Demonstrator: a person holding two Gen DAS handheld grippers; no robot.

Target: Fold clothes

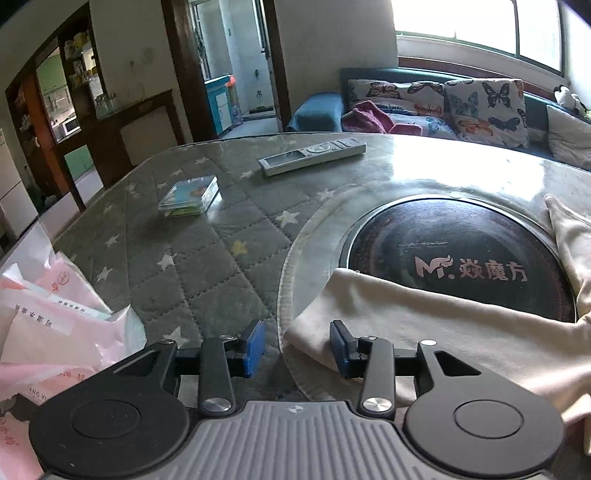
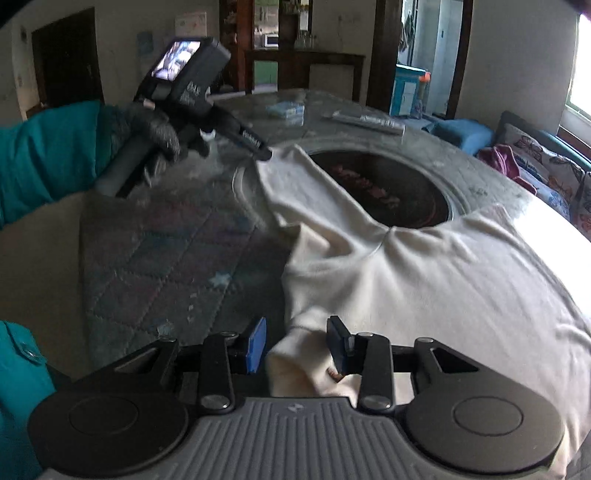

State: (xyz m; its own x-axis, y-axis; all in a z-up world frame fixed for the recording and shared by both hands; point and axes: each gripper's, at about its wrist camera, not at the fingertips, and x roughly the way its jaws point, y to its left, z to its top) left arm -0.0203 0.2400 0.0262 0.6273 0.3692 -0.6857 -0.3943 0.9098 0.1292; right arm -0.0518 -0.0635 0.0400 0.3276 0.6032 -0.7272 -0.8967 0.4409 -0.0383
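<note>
Left wrist: cream garment (image 1: 461, 332) (spread) on table (image 1: 221, 229)

Sunlit window (image 1: 480, 26) — butterfly-cushioned sofa (image 1: 443, 103)

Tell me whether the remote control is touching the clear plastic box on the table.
Apart. The left wrist view shows the remote control lying beyond the clear plastic box, with a plain stretch of the quilted table cover between them.
</note>
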